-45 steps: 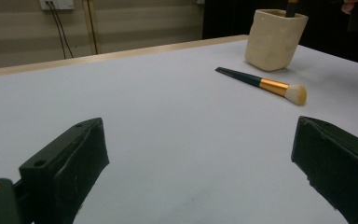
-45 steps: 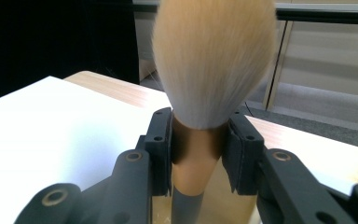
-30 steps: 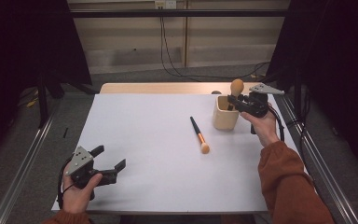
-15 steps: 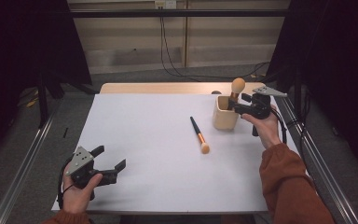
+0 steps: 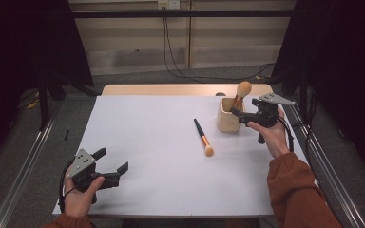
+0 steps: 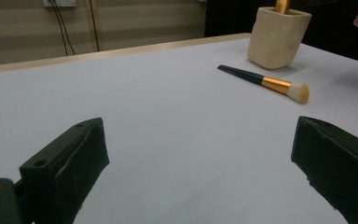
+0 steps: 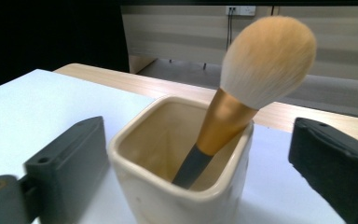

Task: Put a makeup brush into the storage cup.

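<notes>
Ceramic cup (image 7: 177, 186) sitting ahead of right gripper (image 7: 200, 154), jaws wide, empty | powder brush (image 7: 242, 88) leaning inside | flat brush (image 5: 203, 138) lying to its left, handle pointing away.

The counter (image 5: 161, 156) has a white top; a strip of light wood (image 5: 171, 90) runs along its far edge. Grey floor (image 5: 138, 76) surrounds it. Metal rails (image 5: 24, 166) run along the floor on both sides of the counter. The rear wall (image 5: 138, 42) is beige, panelled in horizontal bands. A white socket plate (image 5: 168, 4) sits high on this wall, and black cables (image 5: 171, 42) hang from it to the floor. Black curtains (image 5: 24, 42) close off both sides. Lighting is dim and even.
</notes>
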